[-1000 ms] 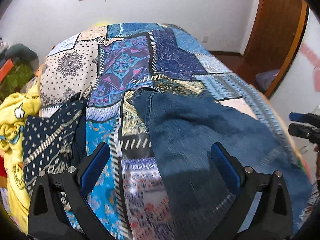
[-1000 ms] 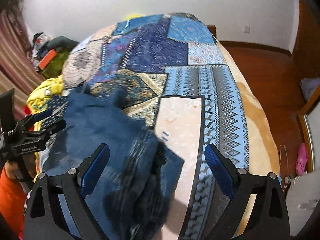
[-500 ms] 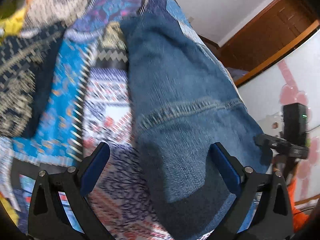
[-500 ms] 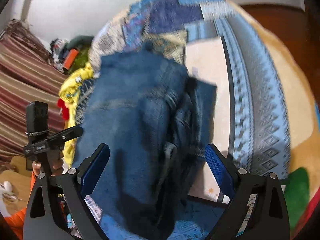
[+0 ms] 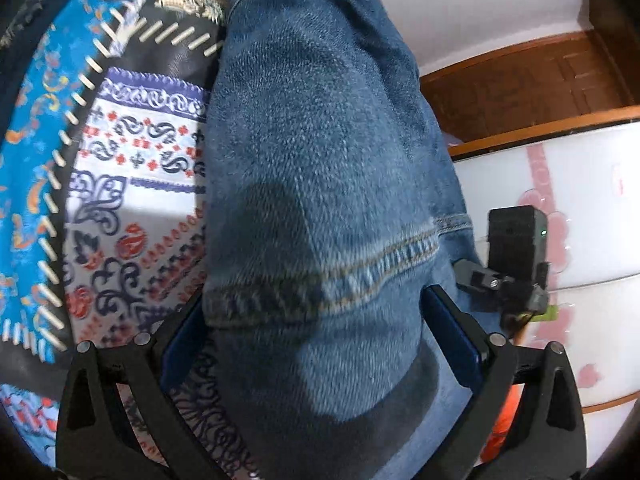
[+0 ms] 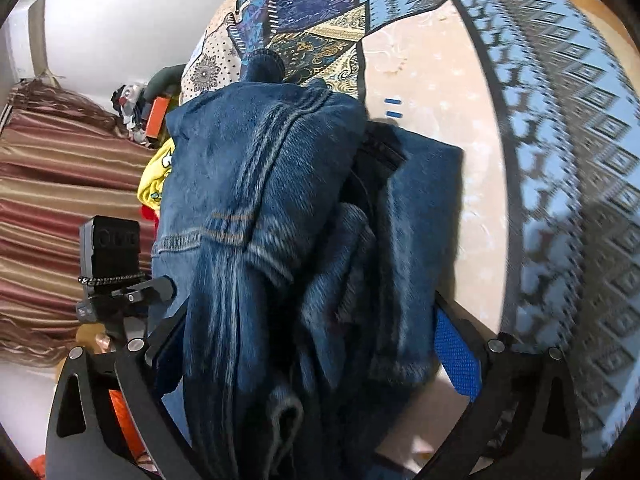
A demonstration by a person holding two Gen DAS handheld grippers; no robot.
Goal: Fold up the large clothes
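1. Left wrist view: the left claw (image 5: 320, 336) is spread wide, and the jeans (image 5: 320, 184) run up between its two blue pads. The denim covers the tip of the left pad, so whether that pad touches the cloth cannot be told; nothing is being pinched.
2. Same view: the jeans lie lengthwise on the bed cover (image 5: 132, 168), a stitched seam crossing them just ahead of the claw. Their far end runs out of the top of the frame, and their near end is hidden under the claw's frame.
3. Same view: at the right edge the right claw (image 5: 480, 280) shows only as a black body with a camera block on top. Its fingers sit behind the edge of the denim, so its state cannot be read from here.
4. Right wrist view: the right claw (image 6: 308, 344) is also spread, with a bunched heap of the jeans (image 6: 260, 200) lying between the pads. The left pad is mostly buried under denim and the right pad stands clear beside it.
5. Same view: the folds are blurred, so which layer is a leg and which is the waist is hard to make out. One leg end (image 6: 262, 64) pokes out at the far side, over the bed cover (image 6: 432, 80).
6. Same view: the left claw (image 6: 160, 292) appears at the left, half hidden by the jeans. Beyond it a yellow cloth (image 6: 156, 180) peeks out, mostly covered.
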